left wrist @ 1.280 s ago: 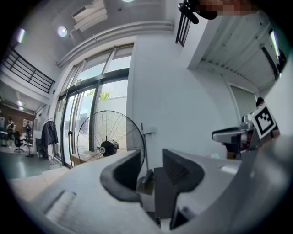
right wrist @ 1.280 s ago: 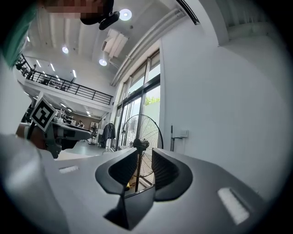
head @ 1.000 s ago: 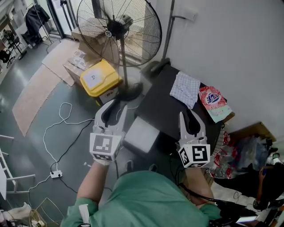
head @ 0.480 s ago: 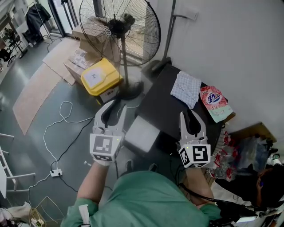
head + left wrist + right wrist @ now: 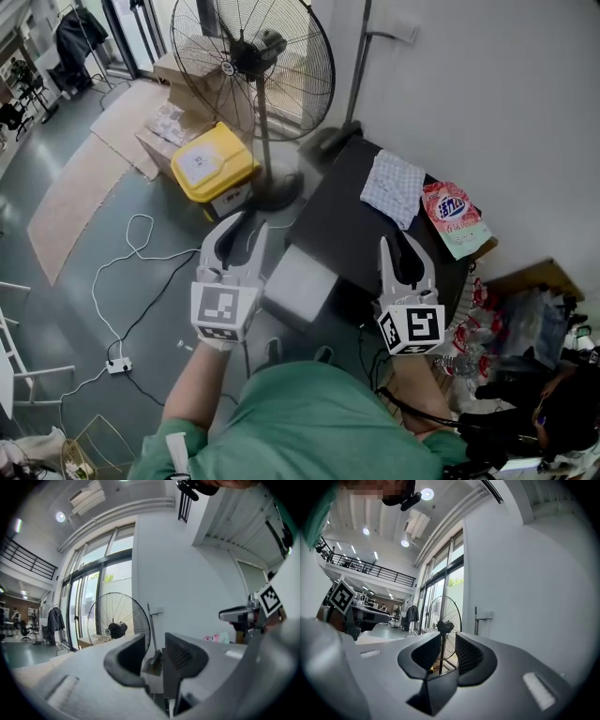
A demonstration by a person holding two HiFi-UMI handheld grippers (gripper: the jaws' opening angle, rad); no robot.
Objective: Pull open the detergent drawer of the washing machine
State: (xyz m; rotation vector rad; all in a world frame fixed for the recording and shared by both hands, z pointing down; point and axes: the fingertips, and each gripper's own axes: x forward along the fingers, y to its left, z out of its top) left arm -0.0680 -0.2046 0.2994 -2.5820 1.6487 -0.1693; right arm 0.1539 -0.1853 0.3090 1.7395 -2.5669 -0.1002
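Left gripper view: the left tool (image 5: 157, 656) has just been narrowing its jaws to a slim gap with nothing between them, so no grip yet. The right tool (image 5: 447, 651) is narrow and empty too. Between them juts a pale block, likely the detergent drawer (image 5: 298, 286), at the washing machine (image 5: 347, 225) corner. The fan base (image 5: 274, 192) crowds twelve o'clock, with roomy floor (image 5: 103, 244) at nine.

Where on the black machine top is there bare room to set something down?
The black machine top is bare across its left and near half, from the checked cloth down to the right tongs. The far right corner is crowded: the cloth lies beside the pink pouch.
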